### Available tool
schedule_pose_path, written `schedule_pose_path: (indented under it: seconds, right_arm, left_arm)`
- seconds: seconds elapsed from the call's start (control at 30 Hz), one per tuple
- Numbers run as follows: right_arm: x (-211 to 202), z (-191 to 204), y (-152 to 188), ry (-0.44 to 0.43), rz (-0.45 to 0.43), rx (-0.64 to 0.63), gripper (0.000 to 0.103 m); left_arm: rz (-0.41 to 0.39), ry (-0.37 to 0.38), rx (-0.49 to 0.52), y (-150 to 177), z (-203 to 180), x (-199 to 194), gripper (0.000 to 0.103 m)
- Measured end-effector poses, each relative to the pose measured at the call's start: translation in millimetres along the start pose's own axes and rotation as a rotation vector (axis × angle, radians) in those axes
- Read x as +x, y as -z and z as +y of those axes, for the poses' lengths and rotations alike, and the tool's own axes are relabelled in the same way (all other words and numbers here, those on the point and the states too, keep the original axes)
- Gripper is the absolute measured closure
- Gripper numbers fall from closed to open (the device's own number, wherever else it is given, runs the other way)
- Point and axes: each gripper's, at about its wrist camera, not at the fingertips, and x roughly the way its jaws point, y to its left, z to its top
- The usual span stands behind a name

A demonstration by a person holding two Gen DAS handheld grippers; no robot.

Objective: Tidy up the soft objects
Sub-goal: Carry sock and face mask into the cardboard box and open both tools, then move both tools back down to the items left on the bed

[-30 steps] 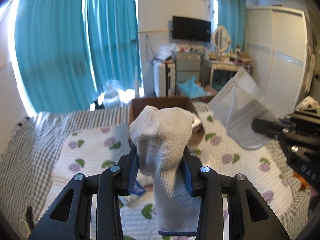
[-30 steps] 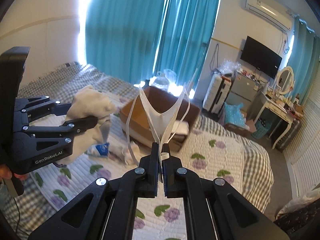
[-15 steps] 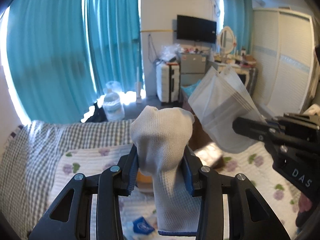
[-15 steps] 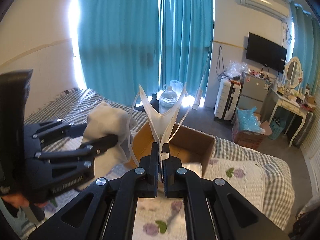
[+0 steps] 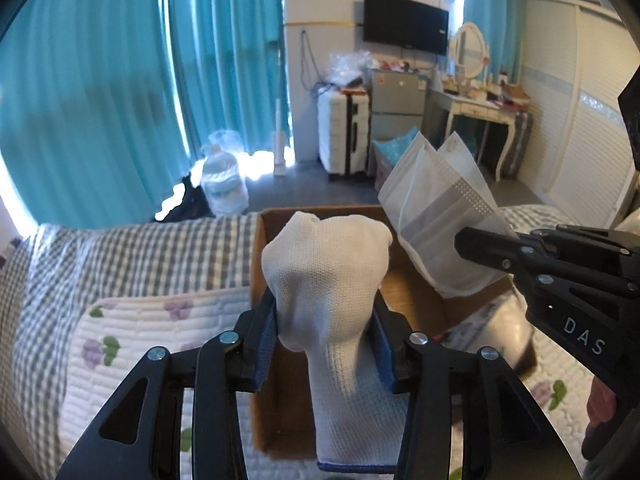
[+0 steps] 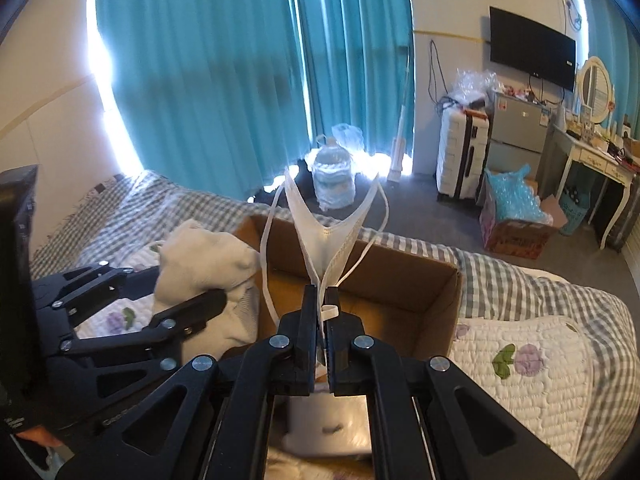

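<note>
My left gripper (image 5: 325,322) is shut on a white knit glove (image 5: 332,276) and holds it over the near left part of an open cardboard box (image 5: 416,292) on the bed. My right gripper (image 6: 323,300) is shut on a white face mask (image 6: 326,240) with loose ear loops, held above the box (image 6: 404,276). In the left wrist view the mask (image 5: 438,208) and right gripper (image 5: 484,248) hang over the box's right side. In the right wrist view the glove (image 6: 204,260) and left gripper (image 6: 192,300) are at the box's left edge.
The box sits on a flower-print quilt (image 6: 528,360) over a checked bedspread (image 5: 140,256). White items lie in the box bottom (image 6: 328,420). Beyond the bed are teal curtains (image 5: 120,80), a water jug (image 6: 334,176), a white suitcase (image 5: 344,132) and a dressing table (image 5: 476,108).
Both grippers have moved forward to hang over the cardboard box, each still holding its item. The box now fills more of both views.
</note>
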Motion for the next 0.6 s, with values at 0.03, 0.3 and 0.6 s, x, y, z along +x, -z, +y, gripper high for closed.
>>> schedule_pose_path:
  seconds: [0.03,0.3,0.6]
  right_arm:
    - [5.4,-2.4,0.3,0.003,0.000,-0.004,0.100]
    - [11.7,-19.4,8.2,0.058,-0.024,0.040,0.049]
    - [-54.4,-16.4,2.2,0.143,-0.083,0.041,0.018]
  left_arm:
    - [-0.007,-0.010,-0.001,-0.4,-1.0,2.9,0.054]
    - [-0.088,-0.055,0.049,0.2,-8.2,-8.5,0.024]
    - [-0.188,-0.082,0.049,-13.2,1.9,-87.2,0.023]
